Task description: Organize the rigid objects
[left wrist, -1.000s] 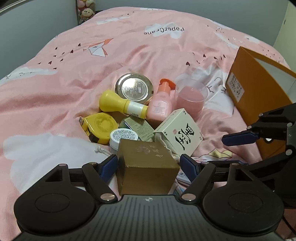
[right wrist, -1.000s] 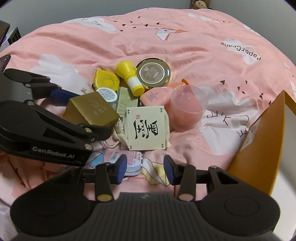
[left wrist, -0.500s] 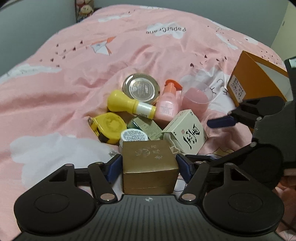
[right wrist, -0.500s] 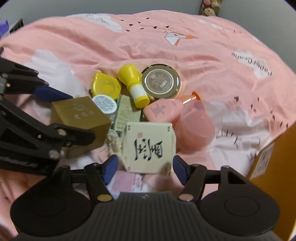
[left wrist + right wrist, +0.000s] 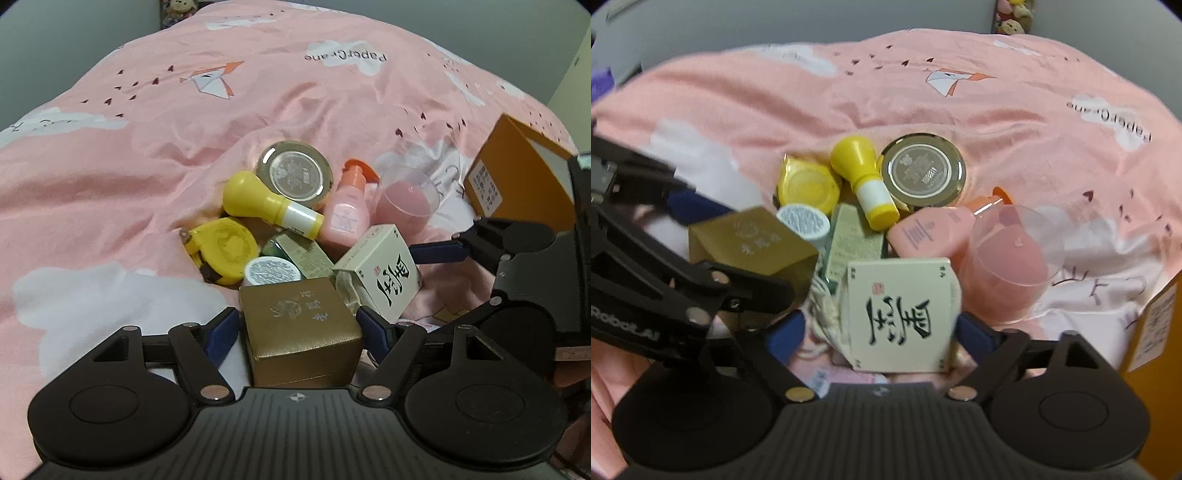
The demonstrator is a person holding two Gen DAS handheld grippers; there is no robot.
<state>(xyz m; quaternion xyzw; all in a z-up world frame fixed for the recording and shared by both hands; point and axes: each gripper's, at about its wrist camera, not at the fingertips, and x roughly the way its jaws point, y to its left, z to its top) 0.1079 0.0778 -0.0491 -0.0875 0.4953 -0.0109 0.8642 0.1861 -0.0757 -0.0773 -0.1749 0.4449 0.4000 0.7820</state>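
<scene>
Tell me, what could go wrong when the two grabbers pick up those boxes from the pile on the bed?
1. The left gripper straddles the gold box; its jaws have just been opening, so the box could slip on the soft blanket.
2. The right gripper, jaws just opened wide, surrounds the white box. Closing might snag the cloth bag beside it.
3. The clear cup leans against that box and may tumble.
</scene>
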